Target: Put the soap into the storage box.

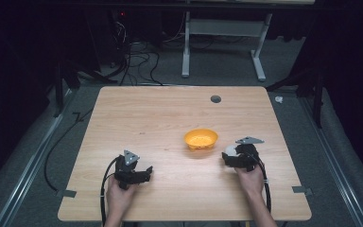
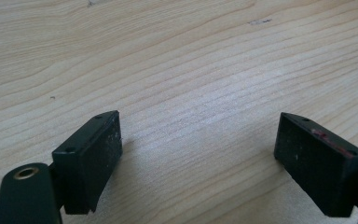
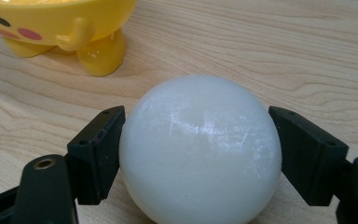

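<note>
A white ball [image 3: 200, 149] sits between the two black jaws of my right gripper [image 3: 198, 154], which press against its sides just above the wood. In the high view this gripper [image 1: 230, 155] is at the table's right front, with the ball [image 1: 230, 151] at its tip. A yellow bowl [image 1: 201, 138] with small feet and a painted face stands just left of and beyond it, and in the right gripper view the bowl [image 3: 60, 23] is at the top left. My left gripper [image 1: 144, 171] rests at the left front; its jaws [image 2: 200, 154] are wide apart over bare wood.
The wooden table [image 1: 151, 113] has a round grommet hole [image 1: 215, 99] near its far edge. Cables lie on the floor beyond, by a white desk frame [image 1: 222, 42]. Tape tabs mark the front corners [image 1: 302, 190].
</note>
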The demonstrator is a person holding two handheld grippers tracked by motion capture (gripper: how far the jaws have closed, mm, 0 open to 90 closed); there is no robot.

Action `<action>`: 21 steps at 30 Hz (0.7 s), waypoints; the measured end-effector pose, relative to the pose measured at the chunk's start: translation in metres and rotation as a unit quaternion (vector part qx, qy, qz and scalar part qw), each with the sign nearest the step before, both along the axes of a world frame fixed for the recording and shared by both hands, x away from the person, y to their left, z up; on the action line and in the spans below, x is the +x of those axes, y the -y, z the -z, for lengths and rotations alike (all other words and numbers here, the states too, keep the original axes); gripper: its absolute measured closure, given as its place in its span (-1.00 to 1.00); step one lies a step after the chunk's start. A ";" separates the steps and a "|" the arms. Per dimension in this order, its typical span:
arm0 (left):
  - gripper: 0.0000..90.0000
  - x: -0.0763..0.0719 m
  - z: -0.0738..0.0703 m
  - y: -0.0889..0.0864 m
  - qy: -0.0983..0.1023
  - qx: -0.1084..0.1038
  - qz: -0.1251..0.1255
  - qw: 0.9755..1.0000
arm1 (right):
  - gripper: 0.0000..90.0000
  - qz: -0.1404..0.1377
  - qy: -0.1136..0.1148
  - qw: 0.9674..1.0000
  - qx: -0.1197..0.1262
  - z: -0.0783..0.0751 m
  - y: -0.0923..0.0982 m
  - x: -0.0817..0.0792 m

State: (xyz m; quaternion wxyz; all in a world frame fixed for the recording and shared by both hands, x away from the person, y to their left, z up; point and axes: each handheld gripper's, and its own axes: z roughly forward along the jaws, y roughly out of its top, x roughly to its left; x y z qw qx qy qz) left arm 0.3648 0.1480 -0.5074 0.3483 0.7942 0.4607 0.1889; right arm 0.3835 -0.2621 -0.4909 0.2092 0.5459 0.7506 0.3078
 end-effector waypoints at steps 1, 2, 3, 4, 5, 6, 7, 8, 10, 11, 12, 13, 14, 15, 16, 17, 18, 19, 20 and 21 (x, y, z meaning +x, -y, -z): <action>-0.66 0.000 0.000 0.000 0.000 0.000 0.000 1.000 | -0.49 0.000 0.000 1.000 0.000 0.000 0.000 0.000; -0.66 0.000 0.000 0.000 0.001 0.000 0.000 1.000 | -0.49 0.001 0.001 1.000 0.000 0.000 0.000 0.000; -0.66 0.000 0.000 0.000 0.001 0.000 0.000 1.000 | -0.49 0.001 0.001 1.000 0.000 0.000 0.000 0.000; -0.66 0.000 0.000 0.000 0.000 0.000 0.000 1.000 | -0.49 0.000 0.001 1.000 0.000 0.000 0.000 0.000; -0.66 0.000 0.000 0.000 0.000 0.000 0.000 1.000 | -0.49 -0.001 0.002 1.000 0.001 0.000 0.000 -0.001; -0.66 0.000 0.000 0.000 0.000 0.000 0.000 1.000 | -0.49 -0.001 0.002 1.000 0.001 0.000 0.000 -0.001; -0.66 0.000 0.000 0.000 0.001 0.000 -0.001 1.000 | -0.49 -0.002 0.003 1.000 0.005 0.000 0.001 -0.001; -0.66 0.000 0.000 0.000 0.000 0.000 0.000 1.000 | -0.49 -0.003 0.004 1.000 0.007 0.000 0.001 -0.001; -0.66 0.000 0.000 0.000 0.001 0.000 -0.001 1.000 | -0.49 0.000 0.003 1.000 0.011 0.000 0.002 -0.001; -0.66 0.000 0.000 0.000 0.001 0.000 0.000 1.000 | -0.49 0.000 0.003 1.000 0.011 0.000 0.002 -0.001; -0.66 0.000 0.000 0.000 0.001 0.000 0.000 1.000 | -0.48 -0.001 0.003 1.000 0.015 0.000 0.004 -0.002; -0.66 0.000 0.000 0.000 0.001 0.000 0.000 1.000 | -0.48 -0.001 0.003 1.000 0.015 0.000 0.004 -0.002; -0.66 0.000 0.000 0.000 0.000 0.000 0.000 1.000 | -0.48 -0.001 0.005 1.000 0.015 -0.001 0.004 -0.002; -0.66 0.000 0.000 0.000 0.000 0.000 0.000 1.000 | -0.48 -0.001 0.008 1.000 0.016 -0.002 0.004 -0.003; -0.66 0.000 0.000 0.000 0.000 0.000 0.000 1.000 | -0.48 0.000 0.010 1.000 0.018 -0.003 0.004 -0.004; -0.66 0.000 0.000 0.000 0.000 0.001 0.000 1.000 | -0.48 -0.001 0.012 1.000 0.020 -0.004 0.005 -0.005; -0.66 0.000 0.000 0.000 0.000 0.000 0.000 1.000 | -0.48 -0.002 0.017 1.000 0.021 -0.008 0.005 -0.005; -0.66 0.000 0.000 0.000 0.000 0.000 0.000 1.000 | -0.48 -0.002 0.017 1.000 0.021 -0.008 0.005 -0.005; -0.66 0.000 0.000 0.000 0.000 0.001 0.000 1.000 | -0.48 -0.004 0.021 1.000 0.023 -0.011 0.005 -0.006; -0.66 0.000 0.000 0.000 0.000 0.001 0.000 1.000 | -0.48 -0.004 0.021 1.000 0.023 -0.011 0.005 -0.006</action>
